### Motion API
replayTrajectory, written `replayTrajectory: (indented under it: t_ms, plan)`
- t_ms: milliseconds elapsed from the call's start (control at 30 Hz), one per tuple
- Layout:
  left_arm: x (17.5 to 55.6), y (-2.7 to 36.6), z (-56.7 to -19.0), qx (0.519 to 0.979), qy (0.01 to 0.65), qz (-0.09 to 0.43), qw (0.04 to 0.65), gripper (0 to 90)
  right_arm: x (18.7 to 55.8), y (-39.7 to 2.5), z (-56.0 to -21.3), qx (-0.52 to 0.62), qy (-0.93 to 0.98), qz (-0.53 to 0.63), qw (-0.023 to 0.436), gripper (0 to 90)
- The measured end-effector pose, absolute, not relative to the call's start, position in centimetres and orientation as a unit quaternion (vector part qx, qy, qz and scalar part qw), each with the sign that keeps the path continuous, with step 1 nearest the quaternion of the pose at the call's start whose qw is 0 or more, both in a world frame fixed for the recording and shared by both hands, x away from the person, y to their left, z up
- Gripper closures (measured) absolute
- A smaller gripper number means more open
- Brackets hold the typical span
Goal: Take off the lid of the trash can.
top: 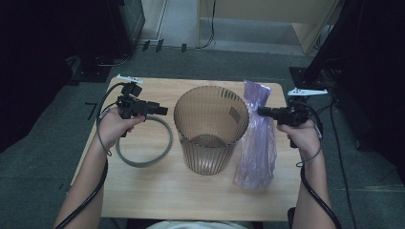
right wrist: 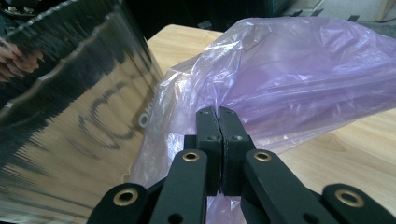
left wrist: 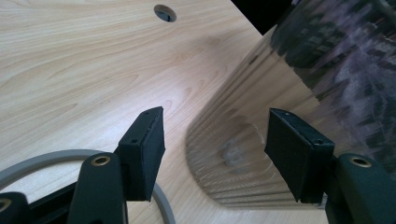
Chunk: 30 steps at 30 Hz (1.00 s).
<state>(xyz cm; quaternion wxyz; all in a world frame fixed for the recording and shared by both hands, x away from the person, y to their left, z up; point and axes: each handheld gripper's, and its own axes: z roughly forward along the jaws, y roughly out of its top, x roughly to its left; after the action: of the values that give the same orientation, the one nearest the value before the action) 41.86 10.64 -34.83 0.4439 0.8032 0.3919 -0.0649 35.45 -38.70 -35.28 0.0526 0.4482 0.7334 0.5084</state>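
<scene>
Your right gripper (right wrist: 219, 116) has its jaws pinched on the purple bag (top: 258, 138) lying beside the ribbed bin (top: 210, 129) — your left gripper (left wrist: 215, 149) gapes empty. Bin unlined, grey ring (top: 143, 148) unfitted — nearly everything remains.

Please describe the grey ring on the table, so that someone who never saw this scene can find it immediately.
Start at the wooden table and find the tall ribbed see-through bin at its middle. The grey ring lies flat on the tabletop just left of the bin, under the left hand-held gripper. It is the only flat, open hoop; the purple plastic bag on the bin's other side is soft and crumpled.
</scene>
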Motion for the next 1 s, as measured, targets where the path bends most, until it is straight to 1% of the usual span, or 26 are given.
replayTrajectory:
  t_ms: [133, 300, 567, 833, 1000]
  plan:
    - [41.5, 10.4, -34.4, 0.806, 0.384, -0.063, 0.445, 37.1, 35.1, -38.6, -34.8, 0.445, 0.73, 0.516, 0.057, 89.7]
    - [41.1, 10.3, -33.7, 0.805, 0.38, -0.064, 0.45, 37.1, 34.8, -38.7, -34.3, 0.442, 0.729, 0.52, 0.049, 89.7]
    - [39.8, 9.7, -31.7, 0.81, 0.363, -0.056, 0.458, 36.7, 34.1, -38.1, -32.9, 0.43, 0.73, 0.528, 0.054, 89.7]
    - [39.5, 9.3, -31.4, 0.809, 0.361, -0.066, 0.459, 36.3, 33.2, -38.0, -31.7, 0.418, 0.731, 0.536, 0.056, 89.7]
    - [39.6, 9.3, -31.6, 0.809, 0.363, -0.067, 0.457, 36.1, 32.8, -37.8, -31.0, 0.414, 0.731, 0.54, 0.047, 89.7]
